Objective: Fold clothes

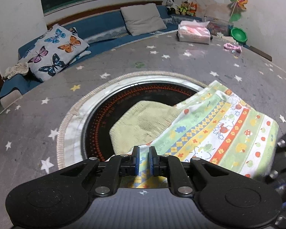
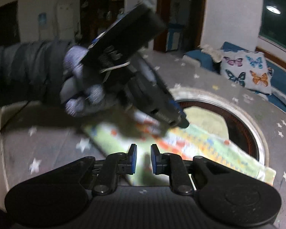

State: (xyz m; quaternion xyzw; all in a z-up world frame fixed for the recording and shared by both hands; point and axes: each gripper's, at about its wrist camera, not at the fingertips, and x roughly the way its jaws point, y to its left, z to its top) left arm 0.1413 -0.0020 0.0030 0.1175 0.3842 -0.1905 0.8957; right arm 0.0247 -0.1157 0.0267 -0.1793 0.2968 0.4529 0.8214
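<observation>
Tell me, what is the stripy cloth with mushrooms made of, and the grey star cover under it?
The stripy cloth looks like thin, soft printed cotton: it folds into layers and drapes. The grey star cover seems a fuzzy, matte fabric, maybe fleece, though the pictures leave that open.

Dim indoor light, ceiling lamp (image 2: 273,9) glaring, right wrist view motion-blurred, fisheye bending and dark corners

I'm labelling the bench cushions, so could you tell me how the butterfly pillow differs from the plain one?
The butterfly pillow is white with coloured butterflies; the grey pillow is unpatterned. The butterfly pillow lies at the bench's near end, the grey pillow farther along towards the stuffed toys. Both lean on the blue bench.
</observation>
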